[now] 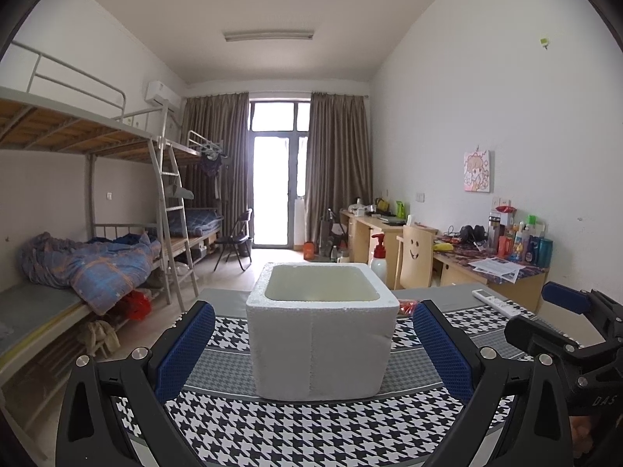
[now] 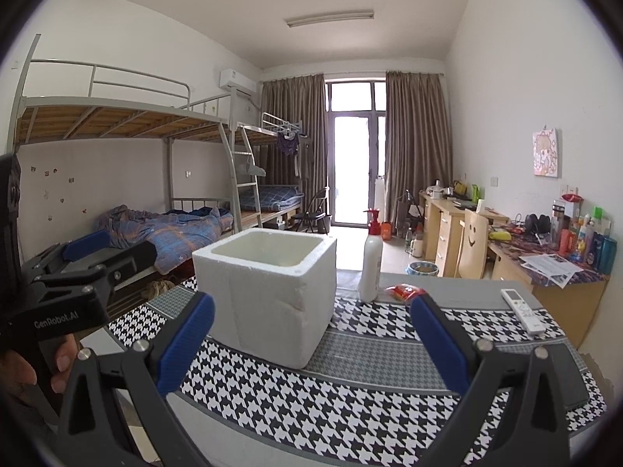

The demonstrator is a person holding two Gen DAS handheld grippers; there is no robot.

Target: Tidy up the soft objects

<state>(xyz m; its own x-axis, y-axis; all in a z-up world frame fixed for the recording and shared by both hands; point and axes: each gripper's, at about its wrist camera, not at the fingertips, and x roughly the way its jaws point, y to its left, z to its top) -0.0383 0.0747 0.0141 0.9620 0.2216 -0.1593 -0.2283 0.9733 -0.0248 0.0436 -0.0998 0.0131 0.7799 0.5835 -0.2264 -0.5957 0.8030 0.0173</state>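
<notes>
Your left gripper (image 1: 313, 344) and right gripper (image 2: 311, 340) hover over the houndstooth counter (image 2: 350, 397), jaws apart and empty. The foam box (image 1: 321, 344) waits; next, likely reach the red packet (image 2: 405, 292) behind.

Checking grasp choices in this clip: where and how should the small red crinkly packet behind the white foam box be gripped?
Grip the small red crinkly packet across its puffed middle, from above. It lies flat on the houndstooth tablecloth, beside the white pump bottle.
</notes>
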